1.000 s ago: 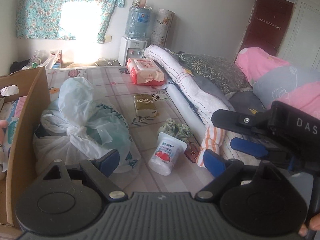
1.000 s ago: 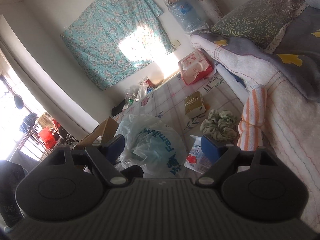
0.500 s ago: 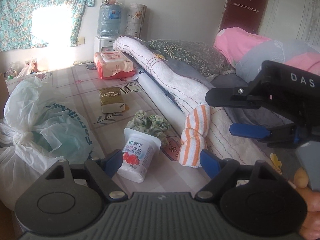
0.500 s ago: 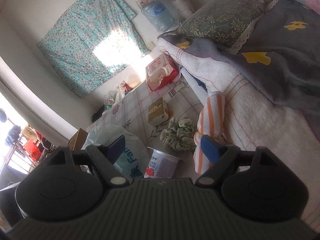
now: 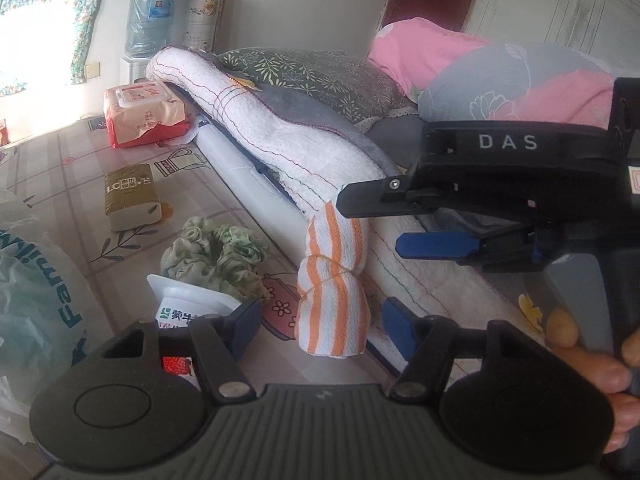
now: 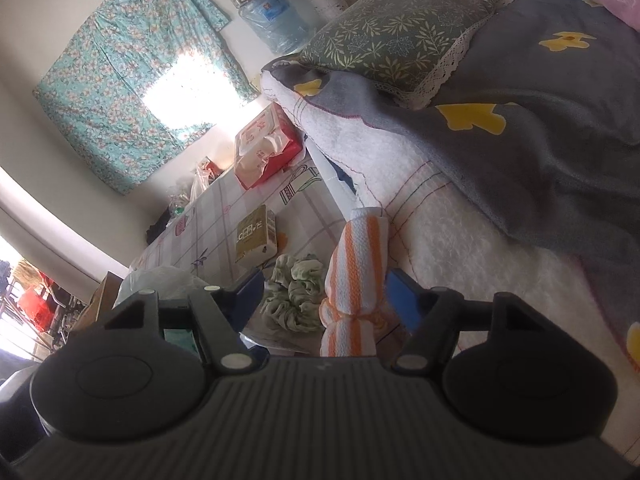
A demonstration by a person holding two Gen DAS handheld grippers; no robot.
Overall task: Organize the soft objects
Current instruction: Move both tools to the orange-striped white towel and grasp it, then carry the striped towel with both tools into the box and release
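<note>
An orange-and-white striped rolled towel [image 5: 334, 280] hangs over the edge of the bed onto the patterned table; it also shows in the right wrist view [image 6: 356, 280]. My left gripper [image 5: 320, 326] is open with the towel's lower end between its blue pads. My right gripper [image 6: 326, 296] is open around the same towel from above; it also shows in the left wrist view [image 5: 400, 216] over the towel's top. A green scrunchie [image 5: 216, 256] lies beside the towel.
A yogurt cup [image 5: 188, 312] lies by my left finger. A tissue pack [image 5: 132, 196], a red wipes pack [image 5: 144, 114] and a knotted plastic bag [image 5: 36, 296] sit on the table. The bed [image 6: 500, 208] with a white quilt, pillows and blankets fills the right.
Both grippers have swung right and closed in on the striped towel, which now lies between both pairs of open fingers. The plastic bag and cardboard box have slid out to the left.
</note>
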